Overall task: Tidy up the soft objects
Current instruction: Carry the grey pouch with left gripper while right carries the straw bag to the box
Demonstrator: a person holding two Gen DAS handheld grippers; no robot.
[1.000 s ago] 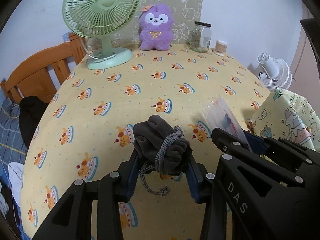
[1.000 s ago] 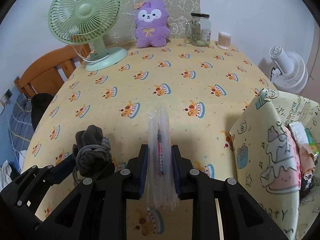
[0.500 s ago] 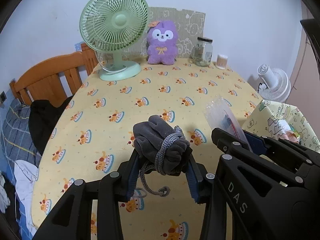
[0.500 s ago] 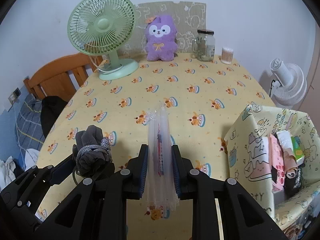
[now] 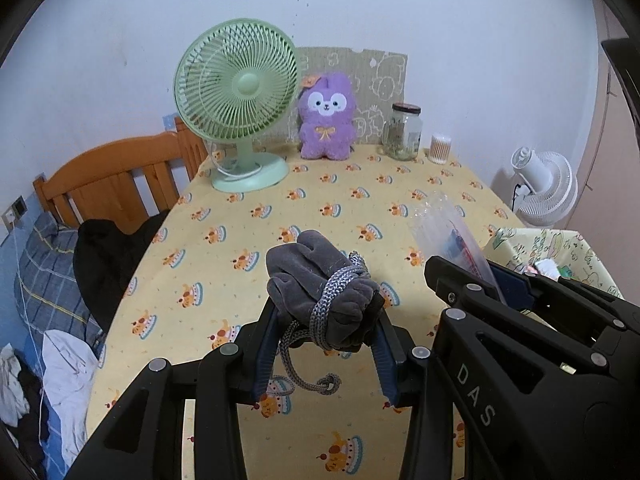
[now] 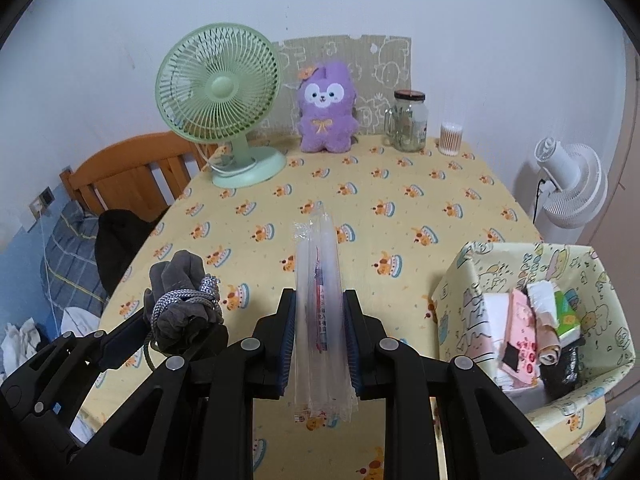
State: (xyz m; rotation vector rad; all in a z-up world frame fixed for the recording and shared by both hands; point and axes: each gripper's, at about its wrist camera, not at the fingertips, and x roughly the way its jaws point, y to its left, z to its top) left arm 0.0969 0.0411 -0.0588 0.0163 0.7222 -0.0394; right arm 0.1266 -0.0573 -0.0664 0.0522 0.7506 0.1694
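My left gripper (image 5: 324,312) is shut on a grey cloth bundle (image 5: 316,292) tied with a grey cord, held above the yellow tablecloth (image 5: 280,232). The bundle (image 6: 184,304) also shows at lower left in the right wrist view. My right gripper (image 6: 320,324) is shut on a clear plastic packet (image 6: 320,280) with something red and blue inside; the packet (image 5: 448,232) stands upright and pokes out at the right of the left wrist view. A patterned fabric box (image 6: 472,280) with several soft items inside sits at the right, beside the table.
At the table's far edge stand a green desk fan (image 5: 236,96), a purple plush toy (image 5: 326,120), a glass jar (image 5: 404,132) and a tub of cotton swabs (image 5: 440,148). A wooden bed frame (image 5: 108,176) with bedding lies left. A white floor fan (image 6: 568,184) stands right.
Both grippers have risen and drawn back from the table with their loads still held. The table looks farther below, and more of the fabric box's inside shows.
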